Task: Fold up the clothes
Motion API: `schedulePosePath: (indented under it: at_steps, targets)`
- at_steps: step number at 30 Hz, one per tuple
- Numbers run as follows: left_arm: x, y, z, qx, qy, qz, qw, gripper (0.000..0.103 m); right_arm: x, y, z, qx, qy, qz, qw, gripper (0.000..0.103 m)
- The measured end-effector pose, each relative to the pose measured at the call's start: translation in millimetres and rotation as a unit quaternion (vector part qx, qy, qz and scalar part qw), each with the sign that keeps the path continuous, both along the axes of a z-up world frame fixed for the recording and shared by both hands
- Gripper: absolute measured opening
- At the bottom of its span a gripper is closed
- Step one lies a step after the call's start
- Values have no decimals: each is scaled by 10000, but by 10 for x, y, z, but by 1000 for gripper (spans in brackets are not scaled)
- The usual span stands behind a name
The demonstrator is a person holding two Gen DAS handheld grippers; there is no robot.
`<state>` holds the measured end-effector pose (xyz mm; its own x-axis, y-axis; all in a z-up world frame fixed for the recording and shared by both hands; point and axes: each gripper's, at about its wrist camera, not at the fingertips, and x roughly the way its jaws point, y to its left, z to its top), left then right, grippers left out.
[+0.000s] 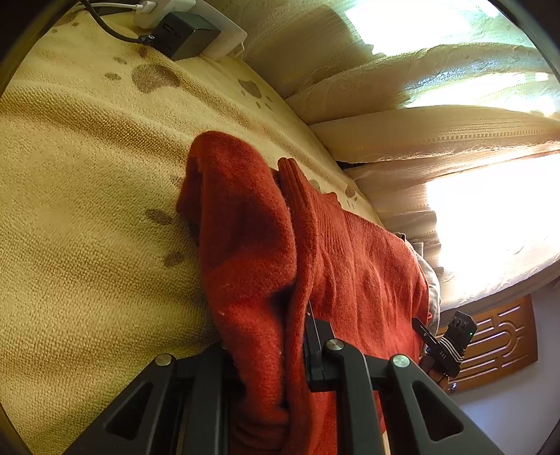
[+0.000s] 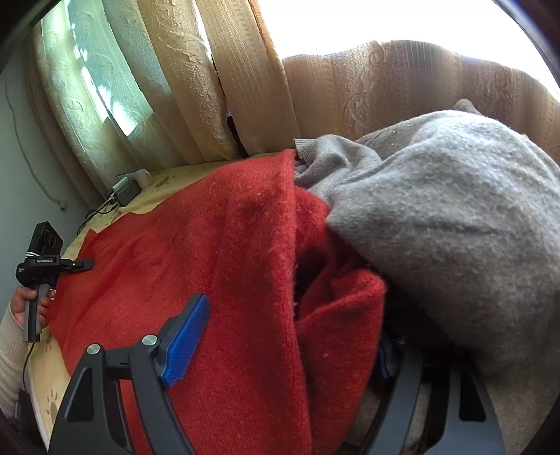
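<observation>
A red knitted sweater [image 1: 350, 266] lies on a cream blanket [image 1: 77, 217] on a bed. My left gripper [image 1: 269, 353] is shut on a bunched edge of the sweater, which hangs over and between its black fingers. In the right wrist view the sweater [image 2: 196, 252] spreads wide, and its fold fills my right gripper [image 2: 283, 343]. That gripper's blue pad [image 2: 185, 343] stands wide at the left and the other finger is mostly hidden under cloth. The left gripper shows there at the far left [image 2: 82, 264], on the sweater's edge.
A grey woollen garment [image 2: 455, 224] is heaped to the right of the sweater. A black charger and white power strip [image 1: 189, 31] with cables lie at the blanket's far corner. Beige curtains [image 1: 420, 98] hang along the bed's far side. The right handheld unit [image 1: 451, 343] shows by a wooden panel.
</observation>
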<state>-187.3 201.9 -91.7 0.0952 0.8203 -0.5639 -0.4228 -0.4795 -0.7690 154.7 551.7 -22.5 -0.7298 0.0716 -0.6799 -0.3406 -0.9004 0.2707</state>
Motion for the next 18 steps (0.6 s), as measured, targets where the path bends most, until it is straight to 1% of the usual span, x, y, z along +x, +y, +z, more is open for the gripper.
schedulePosePath:
  at_steps: [6, 9, 11, 12, 13, 14, 15, 18]
  targets:
    - [77, -14, 36, 15, 255, -20, 9997, 18, -13, -63, -12, 256, -159, 44, 9995, 81]
    - [92, -3, 45, 23, 274, -5, 9996, 18, 27, -27, 5, 70, -101, -30, 9999, 78]
    - [84, 8, 41, 21, 224, -1, 9997, 18, 92, 36, 26, -219, 25, -145, 9997, 55]
    - [80, 8, 40, 21, 197, -1, 9998, 18, 122, 80, 28, -412, 103, -167, 9990, 30]
    - [77, 8, 38, 19, 174, 2, 9998, 18, 151, 119, 22, -602, 186, -207, 9978, 20]
    - [76, 8, 37, 17, 157, 5, 9999, 18, 170, 133, 15, -710, 233, -247, 9969, 20]
    - [77, 8, 37, 16, 150, 7, 9999, 18, 177, 118, 17, -698, 249, -271, 9969, 17]
    - [89, -8, 40, 11, 159, 36, 9999, 18, 146, 0, 62, -439, 240, -237, 9985, 14]
